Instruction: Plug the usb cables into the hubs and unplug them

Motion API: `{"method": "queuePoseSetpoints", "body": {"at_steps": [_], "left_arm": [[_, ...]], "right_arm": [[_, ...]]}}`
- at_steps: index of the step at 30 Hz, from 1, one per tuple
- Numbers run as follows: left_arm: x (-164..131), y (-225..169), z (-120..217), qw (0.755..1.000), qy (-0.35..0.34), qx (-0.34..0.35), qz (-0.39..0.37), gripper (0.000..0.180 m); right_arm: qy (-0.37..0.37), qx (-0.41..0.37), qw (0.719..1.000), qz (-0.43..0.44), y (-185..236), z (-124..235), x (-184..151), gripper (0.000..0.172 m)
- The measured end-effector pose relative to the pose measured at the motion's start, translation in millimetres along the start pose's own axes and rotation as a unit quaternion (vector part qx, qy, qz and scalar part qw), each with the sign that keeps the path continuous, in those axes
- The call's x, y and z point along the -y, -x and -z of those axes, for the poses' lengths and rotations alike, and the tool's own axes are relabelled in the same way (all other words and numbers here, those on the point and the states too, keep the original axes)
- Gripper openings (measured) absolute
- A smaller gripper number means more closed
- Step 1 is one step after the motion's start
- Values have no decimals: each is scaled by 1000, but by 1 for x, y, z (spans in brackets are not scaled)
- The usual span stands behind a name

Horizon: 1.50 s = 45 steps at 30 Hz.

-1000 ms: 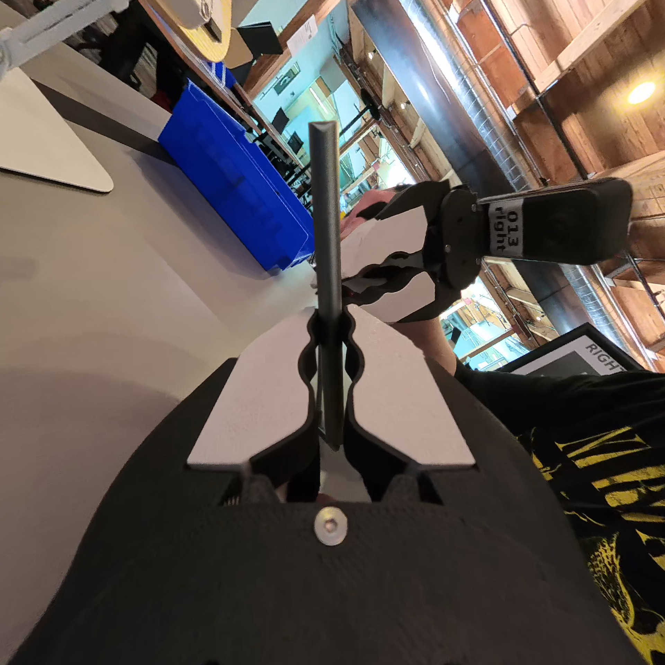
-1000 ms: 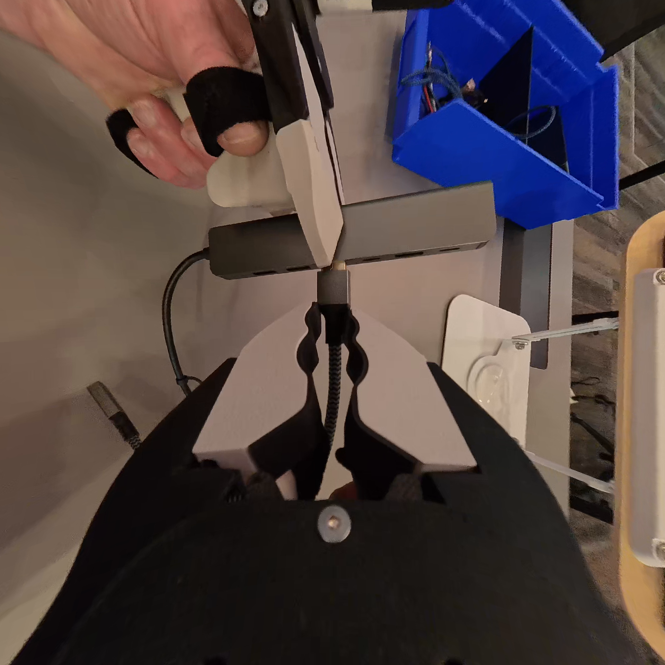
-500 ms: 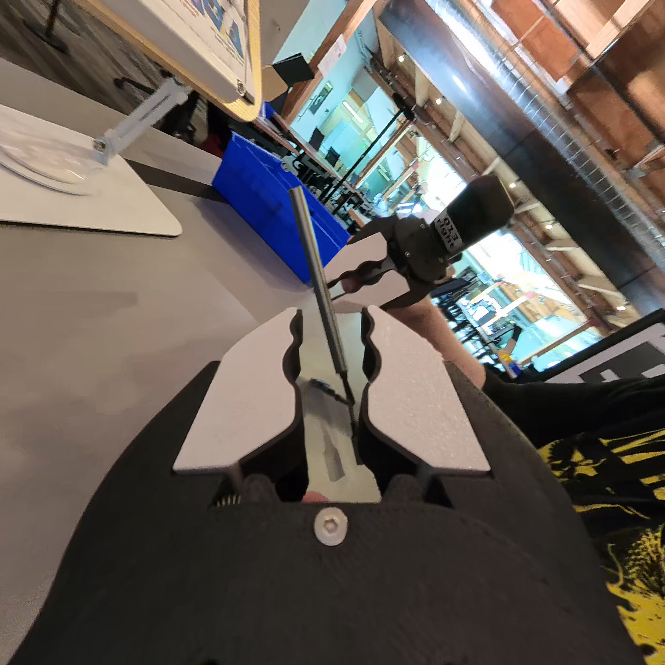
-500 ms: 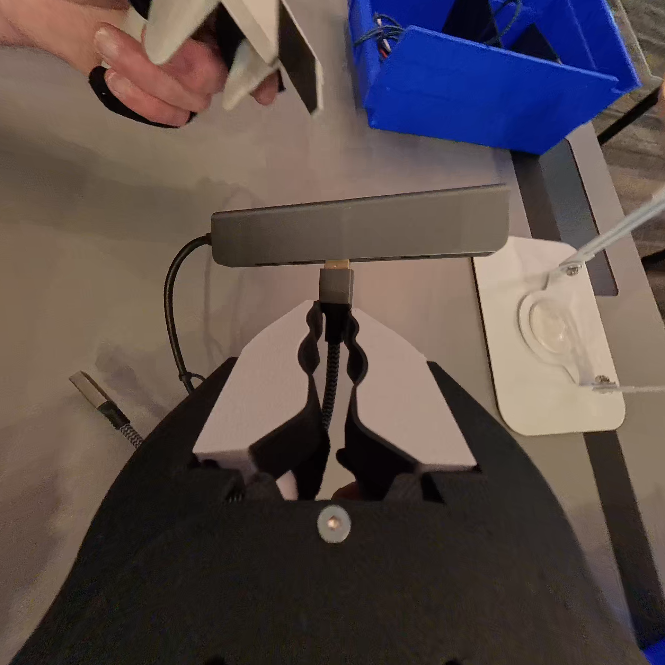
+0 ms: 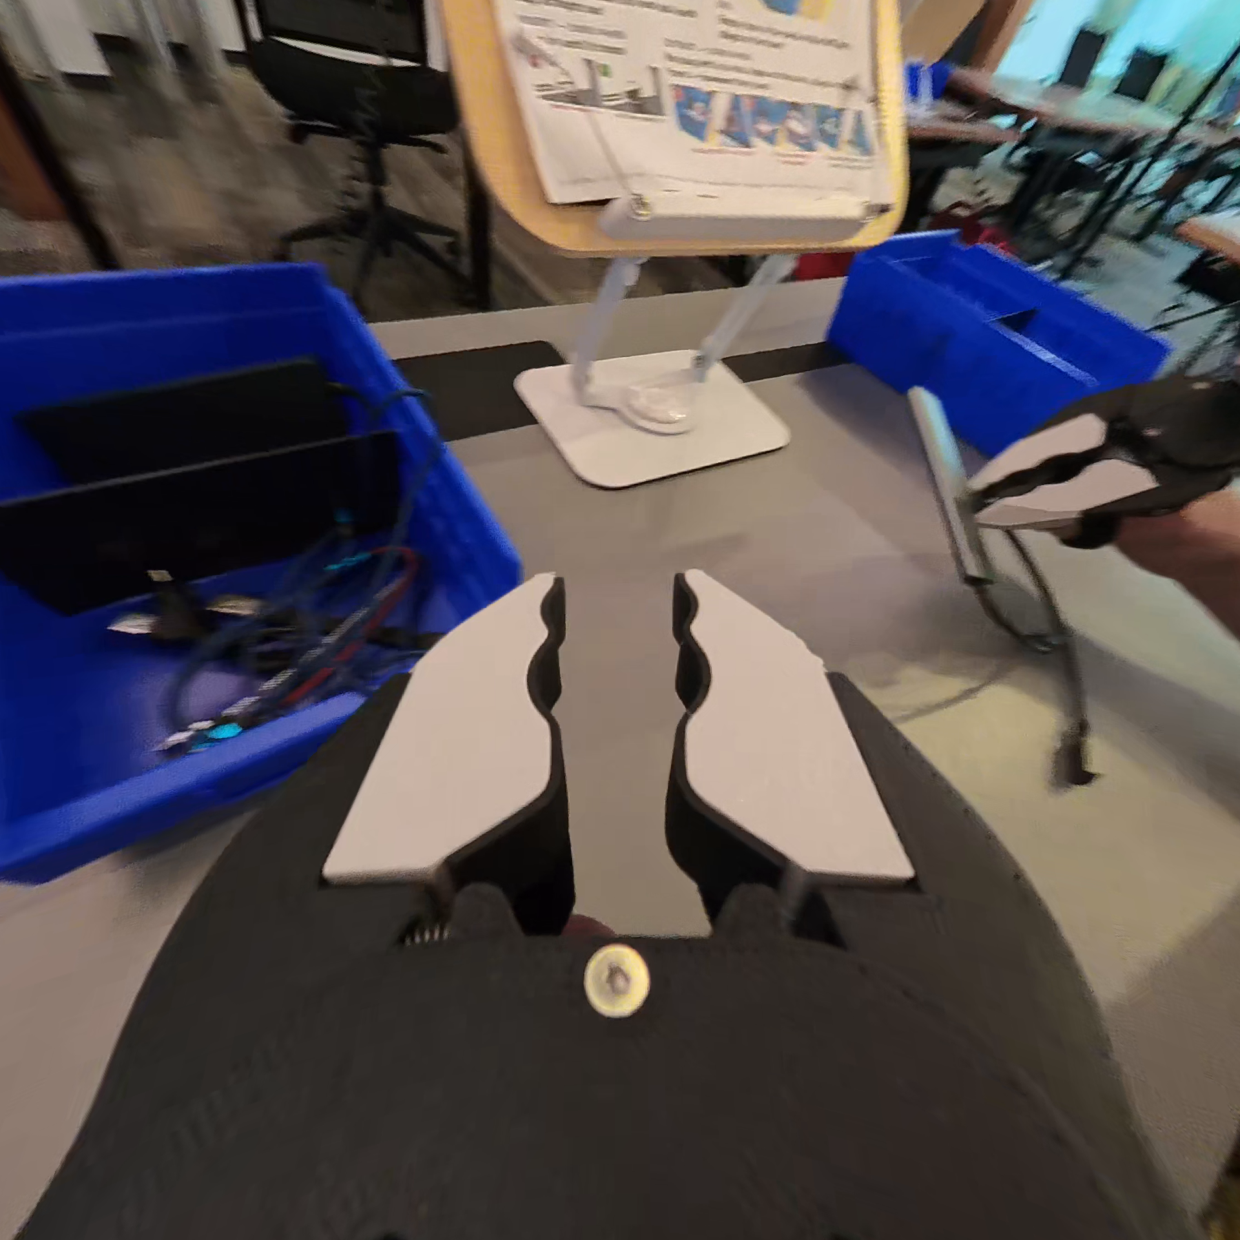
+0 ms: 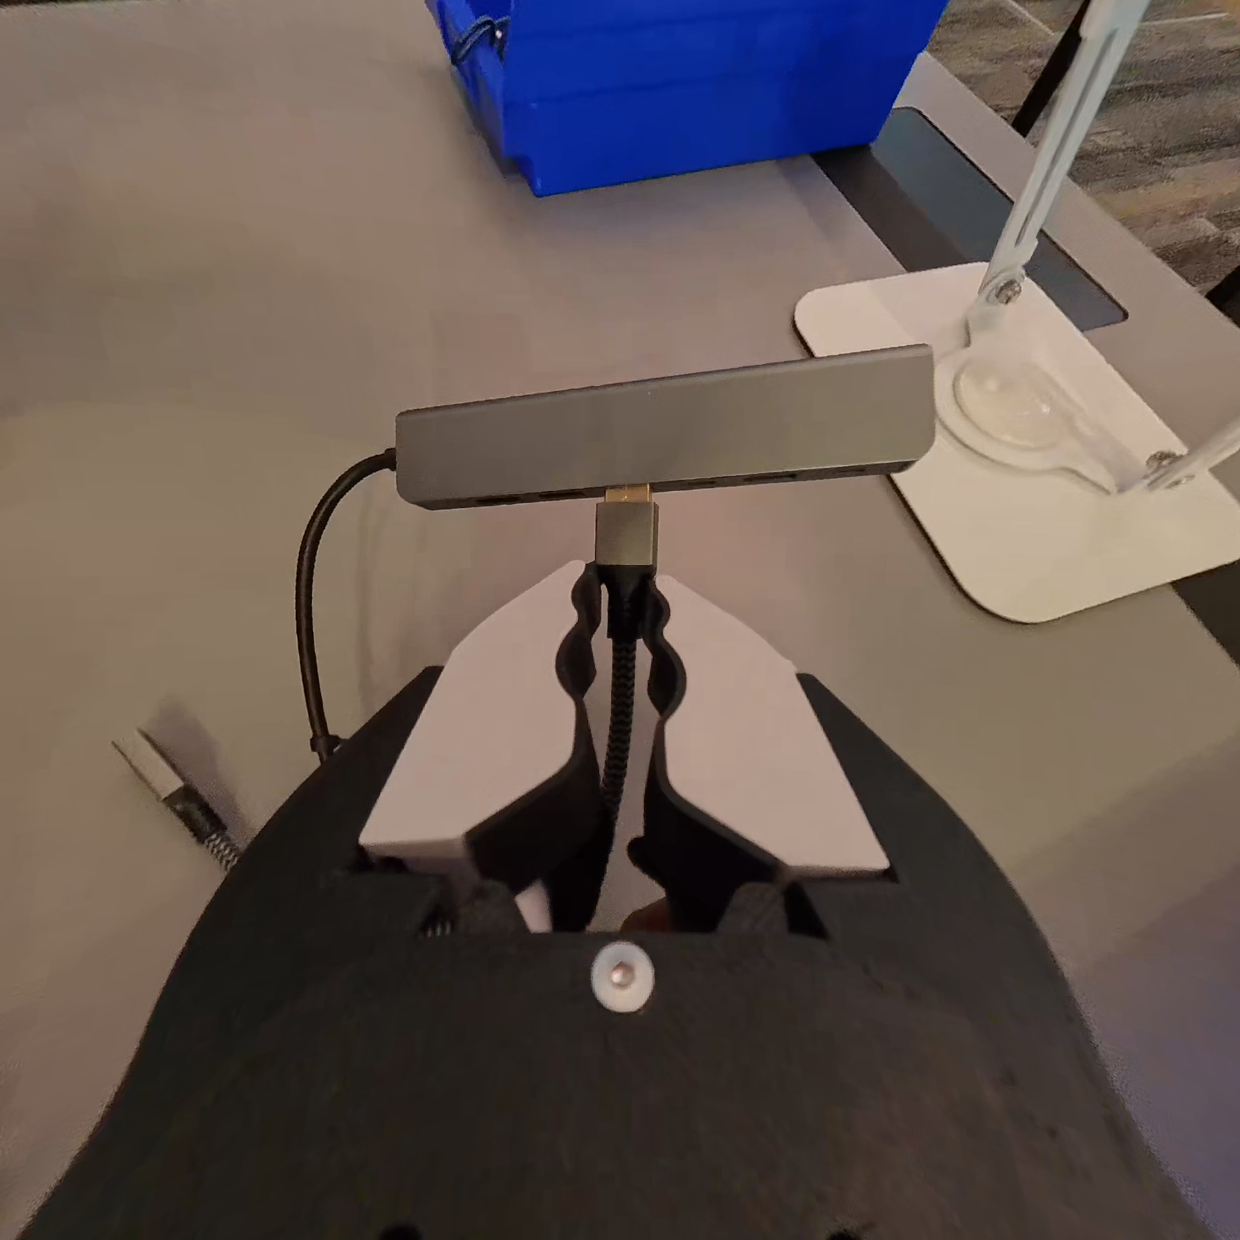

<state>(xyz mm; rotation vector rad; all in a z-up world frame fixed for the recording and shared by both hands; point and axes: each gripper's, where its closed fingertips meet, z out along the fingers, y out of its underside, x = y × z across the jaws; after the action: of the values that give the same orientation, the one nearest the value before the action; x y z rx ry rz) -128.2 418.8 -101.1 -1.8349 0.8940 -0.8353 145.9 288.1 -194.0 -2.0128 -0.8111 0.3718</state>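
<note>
Right wrist view showed the right gripper (image 6: 621, 590) closed on the black strain-relief collar of a braided USB cable (image 6: 617, 711), both pads pressing its sides, near the middle of the frame. Just beyond the fingertips the cable's grey plug (image 6: 627, 533) sat in a port on the near edge of a grey USB hub (image 6: 664, 423), a strip of gold metal showing at the port. The hub lay crosswise above the grey tabletop (image 6: 268, 302), its own black lead (image 6: 308, 604) curving from its left end back toward the gripper. At near left a second, loose USB connector (image 6: 151, 765) rested on the tabletop. Farther right stood the white base (image 6: 1047, 523) of a document stand, and at the far edge a blue bin (image 6: 671, 87).

Left wrist view showed the left gripper (image 5: 617, 597) with its jaws apart and nothing between them, only bare tabletop visible in the gap. To its near left sat a blue bin (image 5: 80, 771) with black dividers and a tangle of cables (image 5: 288, 644). At right the other gripper and the hub (image 5: 946, 483), seen edge on and blurred, were well apart from the left one. Farther off stood the stand's white base (image 5: 725, 436), its board with printed sheets (image 5: 691, 114), and another blue bin (image 5: 973, 329) at far right.
</note>
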Motion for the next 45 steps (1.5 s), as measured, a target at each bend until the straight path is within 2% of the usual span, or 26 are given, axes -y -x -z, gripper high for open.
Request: {"method": "queuePoseSetpoints", "body": {"at_steps": [4,7,10,13,17,22,26,27,29,31,34,37,45], "left_arm": [[-2,55,1,994,62,81,-50,29],[-2,82,-9,987,102,98,-80,28],[0,96,-28,983,133,77,-105,28],[-5,121,-46,967,184,92,-152,24],[-25,147,-70,933,290,78,-196,29],[-54,162,-102,909,368,34,-194,43],[-76,179,-118,882,425,39,-201,39],[-82,181,-119,874,442,35,-199,33],[-87,182,-122,868,456,31,-195,11],[-86,182,-123,870,452,31,-197,5],[-68,189,-118,875,425,68,-221,5],[-38,190,-105,891,379,96,-232,5],[72,186,-46,923,233,190,-241,4]], "right_arm": [[-19,-2,1000,-22,-4,-3,-10,12],[-33,2,999,-39,-7,-5,-17,11],[-30,6,998,-52,-8,-11,-30,11],[-25,6,998,-50,-9,-12,-32,11],[-20,8,998,-64,-11,-13,-34,11],[-6,11,998,-65,-10,-17,-37,11],[5,12,998,-64,-9,-20,-39,11],[6,12,998,-63,-9,-20,-39,11],[7,11,998,-62,-9,-20,-40,11],[7,10,998,-63,-10,-20,-40,11],[7,9,998,-63,-10,-20,-40,11],[6,10,998,-63,-9,-20,-39,11],[0,12,998,-61,-9,-19,-38,11]]}}
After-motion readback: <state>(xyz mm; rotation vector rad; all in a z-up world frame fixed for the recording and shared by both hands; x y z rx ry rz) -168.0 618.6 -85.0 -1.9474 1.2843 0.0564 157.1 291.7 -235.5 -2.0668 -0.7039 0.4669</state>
